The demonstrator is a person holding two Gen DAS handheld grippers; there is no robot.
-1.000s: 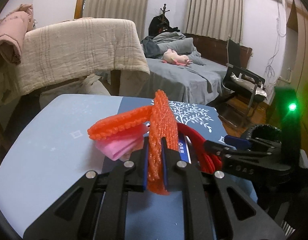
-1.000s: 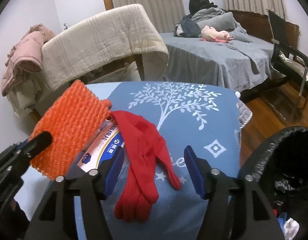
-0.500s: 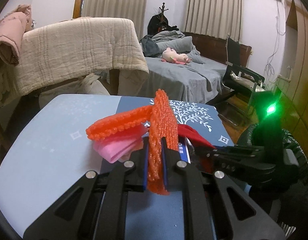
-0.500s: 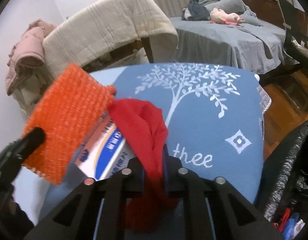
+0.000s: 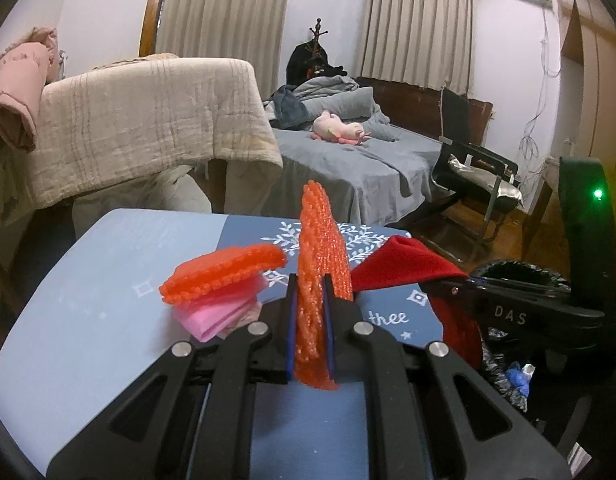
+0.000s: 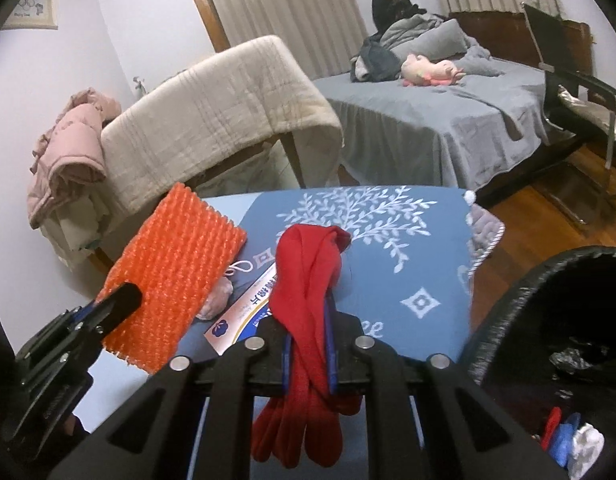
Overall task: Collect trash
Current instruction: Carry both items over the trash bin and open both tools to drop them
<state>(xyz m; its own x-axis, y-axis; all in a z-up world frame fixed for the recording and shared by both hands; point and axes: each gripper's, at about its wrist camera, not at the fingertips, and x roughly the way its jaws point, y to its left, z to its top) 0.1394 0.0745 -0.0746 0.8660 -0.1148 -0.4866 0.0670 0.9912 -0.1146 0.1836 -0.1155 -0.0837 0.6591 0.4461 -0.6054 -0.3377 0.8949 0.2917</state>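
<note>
- An orange foam-net sleeve is clamped upright between the closed jaws of the left gripper, at the lower centre of the left wrist view.
- In the right wrist view the same sleeve is seen at the left of the frame, raised above the blue tablecloth with a white tree print.
- A red fabric glove is gripped by the right gripper, whose jaws have just been closing on it; the glove's fingers hang below the jaws at the bottom centre.
- A second orange net piece on pink folded paper is lying on the cloth, left of the left gripper.
- A white and blue printed packet is lying flat between the two grippers.
- A bin lined with a black bag is seen at the lower right.
</note>
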